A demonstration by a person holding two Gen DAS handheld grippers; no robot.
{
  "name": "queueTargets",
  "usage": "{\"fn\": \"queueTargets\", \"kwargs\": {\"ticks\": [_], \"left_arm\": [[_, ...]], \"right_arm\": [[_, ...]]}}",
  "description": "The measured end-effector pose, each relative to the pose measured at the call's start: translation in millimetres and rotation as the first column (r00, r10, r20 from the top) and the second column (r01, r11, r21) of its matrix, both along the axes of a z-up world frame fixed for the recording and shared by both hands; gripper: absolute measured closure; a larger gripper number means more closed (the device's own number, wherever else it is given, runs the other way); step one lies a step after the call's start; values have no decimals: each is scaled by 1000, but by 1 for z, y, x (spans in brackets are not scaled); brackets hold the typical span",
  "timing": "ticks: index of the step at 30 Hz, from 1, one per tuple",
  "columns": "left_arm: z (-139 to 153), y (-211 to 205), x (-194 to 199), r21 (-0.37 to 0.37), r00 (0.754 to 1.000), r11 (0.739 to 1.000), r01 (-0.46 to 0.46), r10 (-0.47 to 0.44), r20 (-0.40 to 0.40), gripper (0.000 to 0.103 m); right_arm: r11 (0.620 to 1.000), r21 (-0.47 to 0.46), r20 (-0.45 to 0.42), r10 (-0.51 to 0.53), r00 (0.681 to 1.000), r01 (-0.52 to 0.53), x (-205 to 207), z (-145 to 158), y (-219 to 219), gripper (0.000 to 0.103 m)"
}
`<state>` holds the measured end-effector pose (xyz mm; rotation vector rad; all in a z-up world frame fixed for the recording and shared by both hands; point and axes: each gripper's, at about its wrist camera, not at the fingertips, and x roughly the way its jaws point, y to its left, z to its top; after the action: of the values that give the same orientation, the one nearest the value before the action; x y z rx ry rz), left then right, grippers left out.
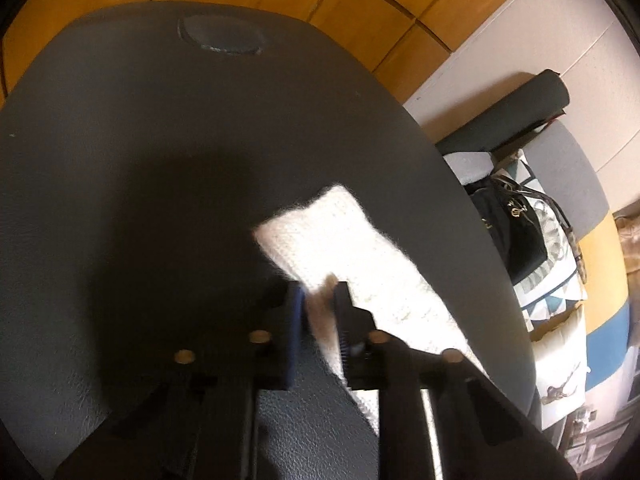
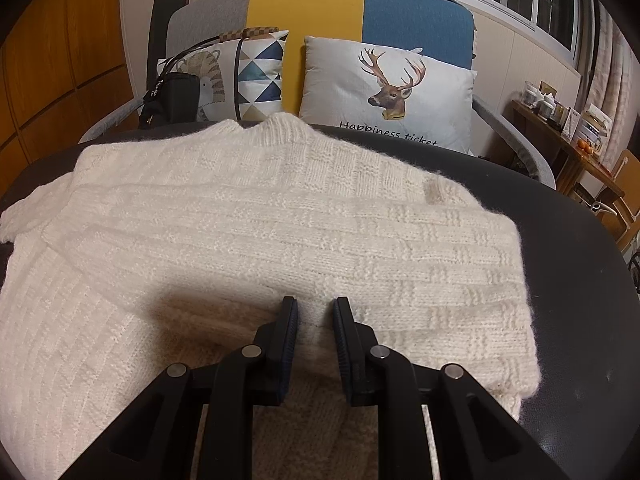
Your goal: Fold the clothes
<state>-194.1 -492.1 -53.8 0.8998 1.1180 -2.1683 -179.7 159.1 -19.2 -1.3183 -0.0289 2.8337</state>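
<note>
Sweater (image 2: 260, 240) spread flat on the dark worktop (image 2: 580, 280), collar toward the sofa (image 2: 416, 12). Your left gripper (image 1: 320, 300) has its fingers pinched on a sleeve strip; your right gripper (image 2: 314, 312) stands narrowly parted at the hem, knit between, grip uncertain. Carry the sleeve level across the sweater's body, keeping the hem pinned.

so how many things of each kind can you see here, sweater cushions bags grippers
sweater: 1
cushions: 2, one with a deer, one with triangles
black bag: 1
grippers: 2, left, right
total: 6
</note>
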Motion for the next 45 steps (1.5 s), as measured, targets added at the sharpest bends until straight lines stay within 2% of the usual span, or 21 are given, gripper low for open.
{"fn": "queueTargets", "kwargs": {"ticks": [3, 7, 9, 12, 16, 18, 22, 27, 29, 31, 35, 38, 45], "left_arm": [[-4, -4, 5, 63, 998, 998, 16, -13, -61, 97], [2, -4, 16, 70, 991, 997, -10, 20, -136, 98], [14, 1, 19, 52, 984, 999, -8, 17, -177, 98], [39, 15, 17, -4, 974, 999, 32, -32, -223, 98], [77, 45, 17, -68, 938, 992, 108, -125, -324, 98], [98, 69, 13, -112, 911, 978, 177, -206, -357, 98], [133, 119, 8, -175, 848, 941, 289, -337, -409, 98], [164, 185, 3, -253, 774, 883, 396, -469, -424, 98], [172, 214, 3, -280, 736, 854, 439, -520, -434, 98], [177, 239, 2, -296, 708, 832, 470, -555, -436, 98], [175, 305, 1, -342, 637, 762, 551, -648, -417, 98], [166, 351, 3, -360, 594, 711, 603, -702, -392, 98], [142, 427, 18, -343, 517, 630, 697, -772, -369, 98]], "right_arm": [[1000, -2, 0, 0, 1000, 0, 0, 0, 0, 85], [1000, -3, 0, 0, 1000, 0, 0, 0, 0, 85], [1000, -5, 0, 0, 1000, 0, 0, 0, 1, 85], [1000, -14, 0, 1, 1000, -1, 0, 0, 2, 85], [1000, -25, 0, 2, 1000, -2, 0, 1, 3, 85], [999, -46, 3, 3, 1000, -3, 0, 1, 5, 85], [995, -98, 19, 3, 1000, -2, -2, 4, 11, 84], [987, -157, 35, -10, 999, 15, -2, 12, 18, 84], [978, -205, -8, -43, 999, 40, 7, 26, 17, 84], [956, -292, -57, -39, 998, 21, 17, 41, 13, 83], [912, -404, -139, 20, 990, -75, 32, 74, -7, 80], [874, -466, -187, 53, 981, -137, 38, 94, -20, 78], [815, -566, -216, 1, 976, -126, 48, 112, -12, 75]]}}
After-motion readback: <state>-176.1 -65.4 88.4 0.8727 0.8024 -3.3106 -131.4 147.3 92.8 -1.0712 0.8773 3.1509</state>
